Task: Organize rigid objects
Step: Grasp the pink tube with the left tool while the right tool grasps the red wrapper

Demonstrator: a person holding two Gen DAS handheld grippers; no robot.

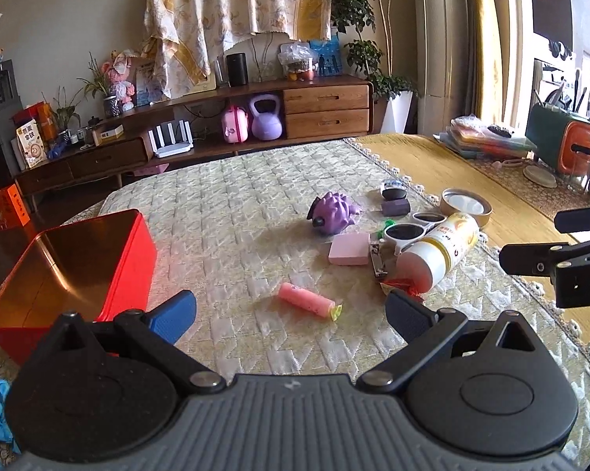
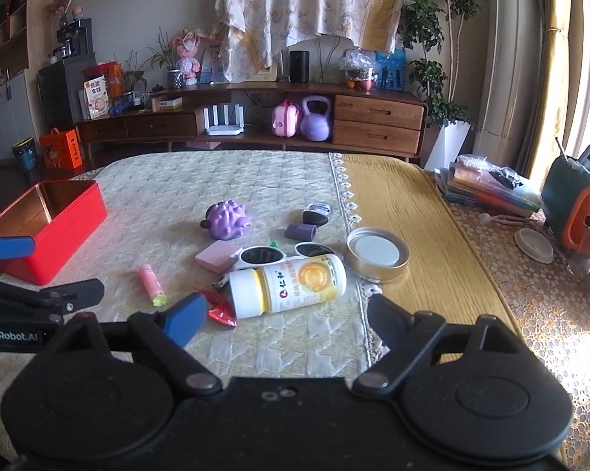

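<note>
We see the left gripper (image 1: 291, 316) spread wide, nothing between its pads, above the quilted table cover (image 1: 232, 204). Right gripper (image 2: 283, 316) likewise gapes empty. Just beyond lie a pink tube (image 1: 308, 300), a red wrapper (image 2: 220, 311) and a toppled white bottle (image 2: 289, 282). Farther: sunglasses (image 2: 281, 254), purple spiky toy (image 1: 334, 215), round tin lid (image 2: 377, 253). The red tin box (image 1: 65, 271) sits open at left.

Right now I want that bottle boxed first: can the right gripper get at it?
Probably yes. The right gripper is open and empty, with the bottle lying on its side just ahead. A red wrapper touches its cap end and sunglasses lie behind it, but nothing covers it.
</note>
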